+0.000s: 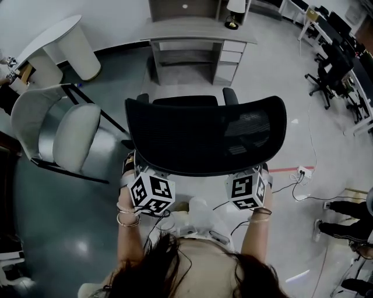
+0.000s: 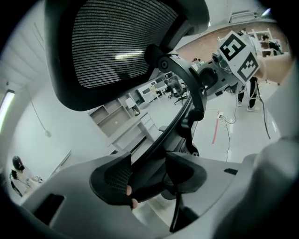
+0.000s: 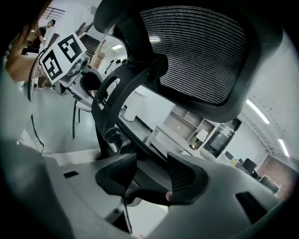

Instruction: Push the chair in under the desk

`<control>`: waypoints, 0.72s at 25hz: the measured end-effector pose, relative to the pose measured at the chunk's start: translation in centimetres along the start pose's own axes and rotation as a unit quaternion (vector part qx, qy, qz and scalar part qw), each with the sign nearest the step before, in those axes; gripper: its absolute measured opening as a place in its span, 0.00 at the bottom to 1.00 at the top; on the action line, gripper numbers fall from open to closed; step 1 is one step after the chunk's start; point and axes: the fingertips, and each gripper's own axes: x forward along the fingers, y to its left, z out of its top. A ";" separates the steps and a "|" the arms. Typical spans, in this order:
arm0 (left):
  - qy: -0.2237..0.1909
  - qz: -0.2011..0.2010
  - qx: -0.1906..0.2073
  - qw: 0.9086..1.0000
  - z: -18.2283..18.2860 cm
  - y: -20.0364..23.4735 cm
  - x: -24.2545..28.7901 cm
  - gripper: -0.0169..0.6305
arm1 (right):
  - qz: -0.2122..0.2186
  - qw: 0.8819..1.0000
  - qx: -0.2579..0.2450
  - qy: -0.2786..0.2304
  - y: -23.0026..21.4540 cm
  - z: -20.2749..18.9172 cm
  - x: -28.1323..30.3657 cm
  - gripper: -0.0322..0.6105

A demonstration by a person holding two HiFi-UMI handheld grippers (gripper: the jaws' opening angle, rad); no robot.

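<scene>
A black mesh office chair (image 1: 204, 137) stands in front of me, its back toward me and its seat facing the grey desk (image 1: 198, 29) a short way beyond. The left gripper (image 1: 150, 187) sits at the backrest's lower left edge, the right gripper (image 1: 247, 186) at its lower right. In the left gripper view the mesh backrest (image 2: 117, 42) towers above and the left gripper (image 2: 149, 175) has the black back frame filling the gap between its pads. In the right gripper view the right gripper (image 3: 152, 175) holds the same frame from the other side.
A white shell chair (image 1: 64, 134) stands to the left, with a white round table (image 1: 58, 46) behind it. A lamp (image 1: 235, 14) sits on the desk. A power strip (image 1: 303, 171) and cables lie on the floor at right, near more black office chairs (image 1: 332, 70).
</scene>
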 end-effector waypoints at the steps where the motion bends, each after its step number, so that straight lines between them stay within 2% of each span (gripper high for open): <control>1: 0.005 0.002 -0.004 1.000 -0.1 0.3 0.2 0.37 | 0.002 1.000 -0.006 -0.001 0.0 0.3 0.4 0.37; 7: 0.018 0.020 -0.019 0.999 -0.3 1.9 1.2 0.37 | 0.034 0.999 -0.019 -0.015 -0.5 1.5 2.3 0.37; 18: 0.013 0.050 -0.035 0.998 -1.6 5.4 2.9 0.37 | 0.057 0.996 -0.062 -0.041 -0.2 4.0 6.8 0.37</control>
